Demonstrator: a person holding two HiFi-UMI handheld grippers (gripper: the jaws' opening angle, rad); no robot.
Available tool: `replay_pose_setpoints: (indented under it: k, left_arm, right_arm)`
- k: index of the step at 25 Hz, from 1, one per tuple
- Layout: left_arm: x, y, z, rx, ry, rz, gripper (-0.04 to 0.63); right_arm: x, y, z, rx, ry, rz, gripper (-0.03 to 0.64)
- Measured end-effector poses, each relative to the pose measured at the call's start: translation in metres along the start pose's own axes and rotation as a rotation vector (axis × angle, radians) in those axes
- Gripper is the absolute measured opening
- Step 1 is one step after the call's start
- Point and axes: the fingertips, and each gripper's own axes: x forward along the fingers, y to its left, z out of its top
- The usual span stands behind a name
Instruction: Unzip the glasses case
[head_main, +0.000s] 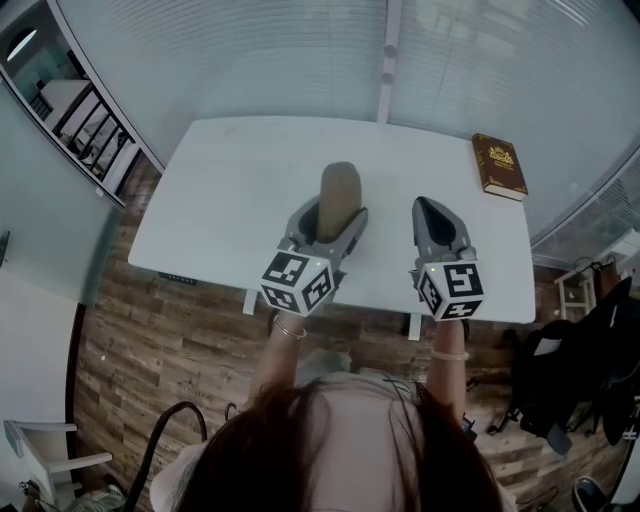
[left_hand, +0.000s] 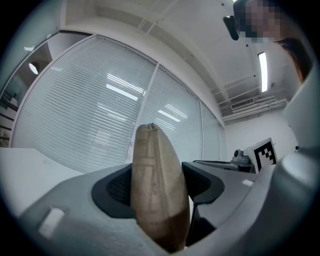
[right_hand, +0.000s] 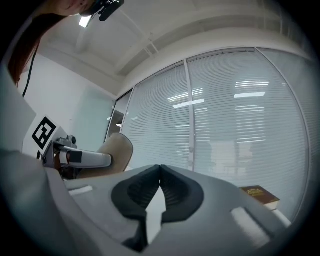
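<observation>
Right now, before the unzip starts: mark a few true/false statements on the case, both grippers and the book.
1. The left gripper grips the glasses case between its jaws. True.
2. The right gripper has its jaws spread wide. False: they are together, with nothing between them.
3. The right gripper is touching the case. False: in the head view it sits apart from the case, off to its right.
4. A brown book lies near the far right corner of the white table. True.
</observation>
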Motion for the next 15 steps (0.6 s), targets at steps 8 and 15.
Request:
replay_pose_setpoints:
  k: [8, 15]
  left_arm:
    - [-0.015, -0.036, 0.005, 0.029, -0.01, 0.037, 0.293]
    - [-0.037, -0.069, 0.005, 0.064, -0.009, 0.055, 0.293]
  right_arm:
    - [-0.04, -0.004, 0.012, -0.013, -0.025, 0.008, 0.003]
    - [-0.078, -0.001, 0.014, -0.01, -0.036, 0.0, 0.003]
